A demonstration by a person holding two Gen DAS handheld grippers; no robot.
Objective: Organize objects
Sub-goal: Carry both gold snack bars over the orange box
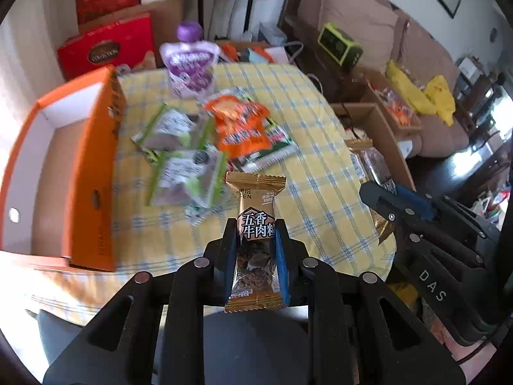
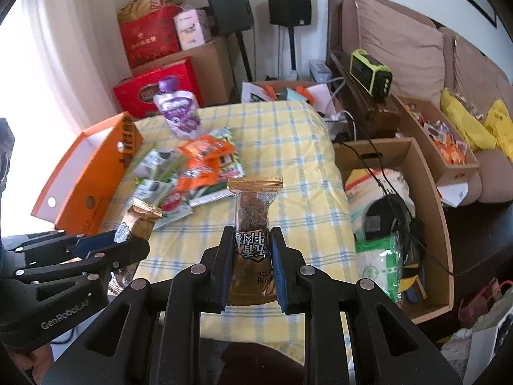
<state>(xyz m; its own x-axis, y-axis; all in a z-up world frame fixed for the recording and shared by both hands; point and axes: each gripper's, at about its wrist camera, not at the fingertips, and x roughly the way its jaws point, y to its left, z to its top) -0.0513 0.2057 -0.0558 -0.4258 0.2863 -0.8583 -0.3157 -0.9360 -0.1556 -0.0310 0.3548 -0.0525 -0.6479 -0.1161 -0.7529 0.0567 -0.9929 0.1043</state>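
My left gripper (image 1: 255, 224) is shut on a gold beef-snack packet (image 1: 255, 221), held upright above the table's near edge. My right gripper (image 2: 251, 234) is shut on a second gold beef-snack packet (image 2: 252, 211), upside down, above the table. Each gripper shows in the other's view: the right one (image 1: 389, 213) to the right, the left one (image 2: 128, 240) with its packet (image 2: 139, 219) to the left. A pile of snack packets lies mid-table: orange ones (image 1: 242, 125) (image 2: 205, 157) and green-white ones (image 1: 187, 176) (image 2: 154, 163). A purple pouch (image 1: 190, 64) (image 2: 179, 112) stands behind. An orange box (image 1: 64, 166) (image 2: 93, 173) sits open at the left.
The table has a yellow checked cloth (image 1: 314, 166) (image 2: 288, 147). Open cardboard boxes (image 2: 413, 192) full of goods stand right of the table. Red gift boxes (image 1: 105, 48) (image 2: 157, 86) are behind. A sofa (image 2: 416, 38) and a green radio (image 2: 370, 72) are at the right.
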